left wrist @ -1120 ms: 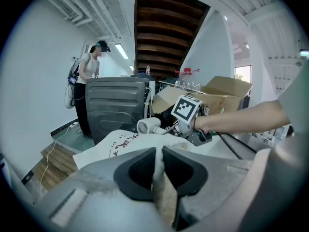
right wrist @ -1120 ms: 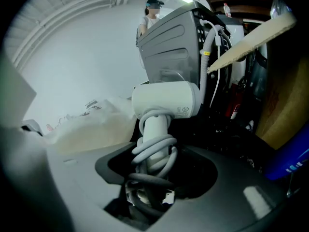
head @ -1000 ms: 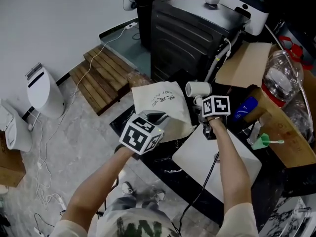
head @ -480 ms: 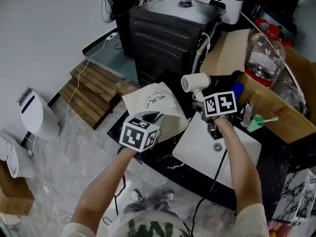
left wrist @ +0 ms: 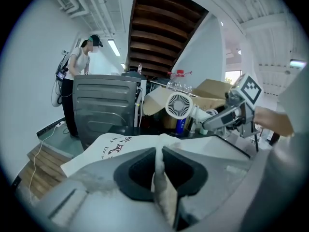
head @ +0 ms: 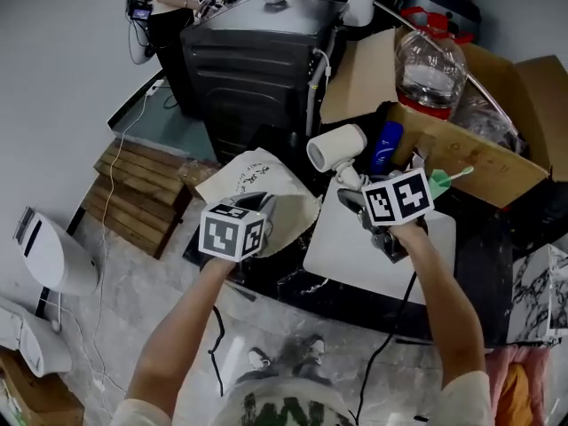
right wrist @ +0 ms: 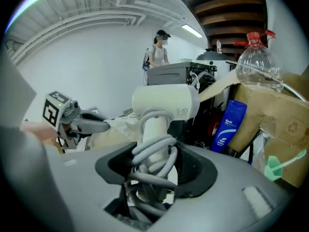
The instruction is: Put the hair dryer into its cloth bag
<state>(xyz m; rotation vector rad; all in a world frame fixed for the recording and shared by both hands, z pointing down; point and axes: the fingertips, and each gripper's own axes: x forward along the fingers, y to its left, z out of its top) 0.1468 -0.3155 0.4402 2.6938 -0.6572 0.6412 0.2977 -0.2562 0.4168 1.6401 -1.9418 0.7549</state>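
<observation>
A white hair dryer (head: pixel 335 147) with its grey cord wound round the handle (right wrist: pixel 153 144) is lifted off the table, and my right gripper (head: pixel 353 193) is shut on that handle. The dryer's barrel (right wrist: pixel 165 102) points left in the right gripper view. My left gripper (head: pixel 266 213) is shut on the edge of the cream cloth bag (head: pixel 257 185), whose fabric (left wrist: pixel 161 182) stands pinched between the jaws. The bag's printed side (left wrist: pixel 113 146) lies on the dark table. The dryer (left wrist: pixel 179 105) hangs to the right of the bag and above it.
A white board (head: pixel 373 256) lies on the dark table under my right arm. A blue bottle (head: pixel 387 145), a cardboard box (head: pixel 461 149) with a clear water bottle (head: pixel 430 65) and a black cabinet (head: pixel 248 60) stand behind. A person (left wrist: pixel 77 71) stands at the far left.
My right gripper has lifted the hair dryer up off the table and carried it left toward the bag. My left gripper has kept its hold on the bag and hardly moved.
</observation>
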